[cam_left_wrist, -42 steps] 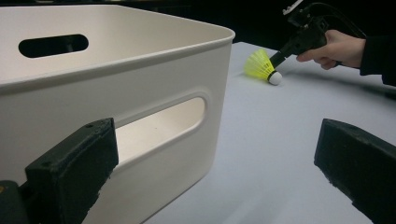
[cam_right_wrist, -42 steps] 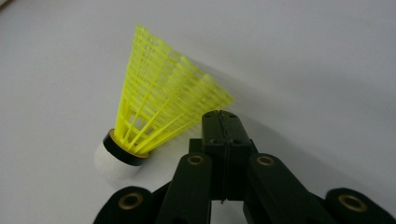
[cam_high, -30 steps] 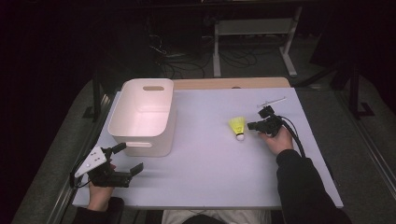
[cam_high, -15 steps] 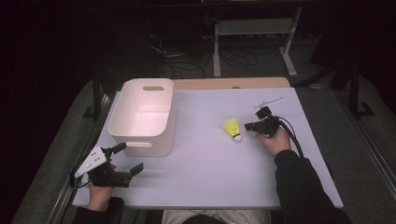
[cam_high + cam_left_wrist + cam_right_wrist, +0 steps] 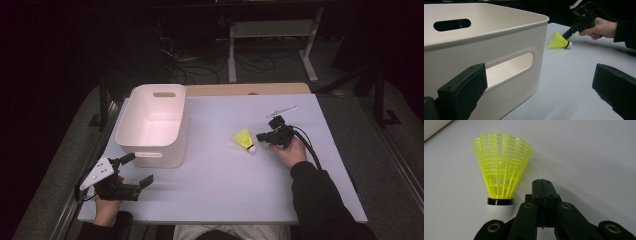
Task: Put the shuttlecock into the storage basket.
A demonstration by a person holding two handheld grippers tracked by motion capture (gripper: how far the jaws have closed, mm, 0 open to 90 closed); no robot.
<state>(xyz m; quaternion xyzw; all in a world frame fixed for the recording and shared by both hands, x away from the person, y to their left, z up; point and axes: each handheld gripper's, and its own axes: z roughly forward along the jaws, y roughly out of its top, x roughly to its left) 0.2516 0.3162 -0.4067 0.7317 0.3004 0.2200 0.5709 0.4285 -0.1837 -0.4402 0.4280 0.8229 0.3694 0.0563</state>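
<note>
Your right gripper (image 5: pixel 263 137) sits well to the right of the white bin (image 5: pixel 152 125), low over the pale table top (image 5: pixel 220 190), pointing toward the bin. Its jaws are pressed fully together with nothing between them; in the right gripper view the two black pads meet flat against each other. The yellow shuttlecock (image 5: pixel 245 139) lies on the table just beside those closed tips, on the side nearer the bin, clear of the bin wall. Its white cork end (image 5: pixel 499 210) lies close to the gripper and its mesh skirt (image 5: pixel 502 162) fans out away from it. From the right gripper view you can see that it lies alongside the jaws, not in them.

Your left gripper (image 5: pixel 135 171) rests in front of the bin's near wall, by its near left corner. Its jaws stand wide apart and hold nothing; in the left gripper view the bin's handle slot (image 5: pixel 510 68) shows between them.
</note>
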